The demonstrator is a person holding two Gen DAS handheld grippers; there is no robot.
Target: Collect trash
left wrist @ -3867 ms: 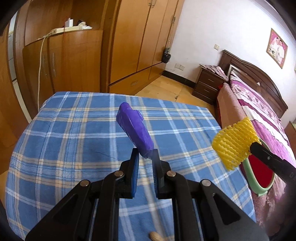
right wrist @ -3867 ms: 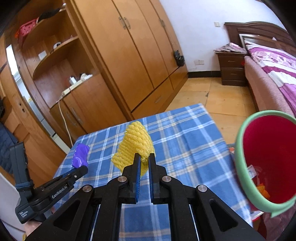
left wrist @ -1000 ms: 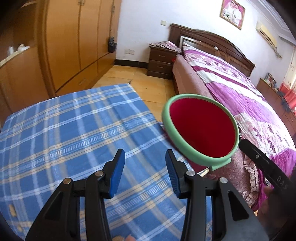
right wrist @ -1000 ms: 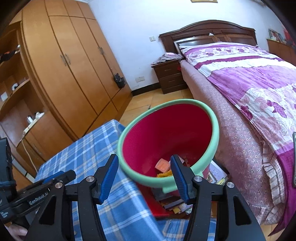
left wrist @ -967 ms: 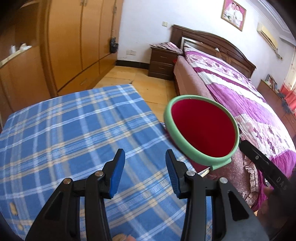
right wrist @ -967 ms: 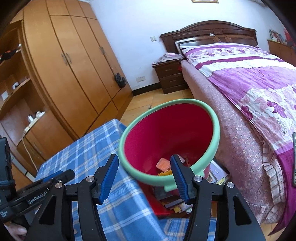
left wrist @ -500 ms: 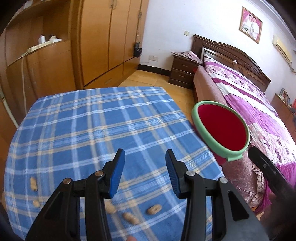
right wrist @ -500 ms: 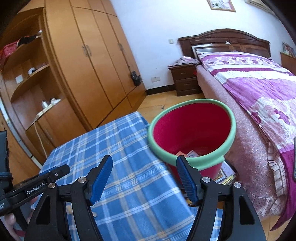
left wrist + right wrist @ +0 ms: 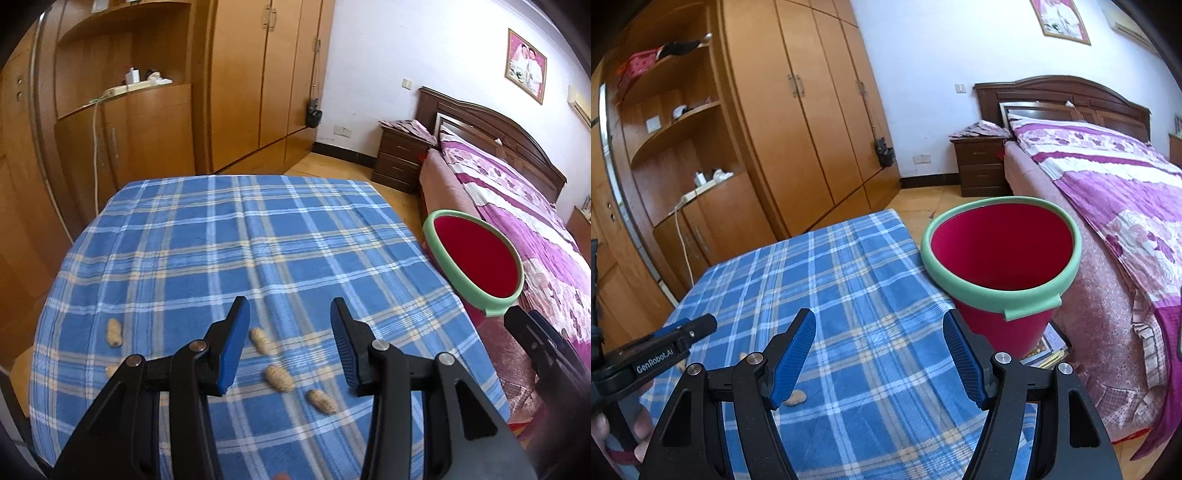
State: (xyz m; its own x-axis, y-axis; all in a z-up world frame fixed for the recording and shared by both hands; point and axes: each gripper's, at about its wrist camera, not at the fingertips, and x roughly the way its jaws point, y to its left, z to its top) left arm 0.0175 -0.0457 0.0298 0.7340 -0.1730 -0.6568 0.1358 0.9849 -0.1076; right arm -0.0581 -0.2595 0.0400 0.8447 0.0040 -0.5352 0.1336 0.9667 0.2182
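Note:
Several peanut shells lie on the blue plaid tablecloth [image 9: 229,236]: one [image 9: 262,340] just past my left gripper, another [image 9: 279,377] between its fingers, another [image 9: 323,401] to the right, one [image 9: 113,331] at the left. My left gripper [image 9: 288,334] is open and empty above them. A red bin with a green rim [image 9: 480,293] stands off the table's right edge; it also shows in the right wrist view [image 9: 1001,299]. My right gripper [image 9: 879,354] is open and empty over the cloth [image 9: 849,266], left of the bin. A shell [image 9: 796,398] lies below its left finger.
Wooden wardrobes and shelves [image 9: 155,103] stand behind the table. A bed with a purple cover [image 9: 1115,192] lies right of the bin, with a nightstand [image 9: 980,168] beyond. Papers [image 9: 1047,347] lie on the floor by the bin's base.
Both grippers held trash 3.9 s ago and are now open and empty. Both have swung back from the bin toward the table; the peanut shells have come into the left view.

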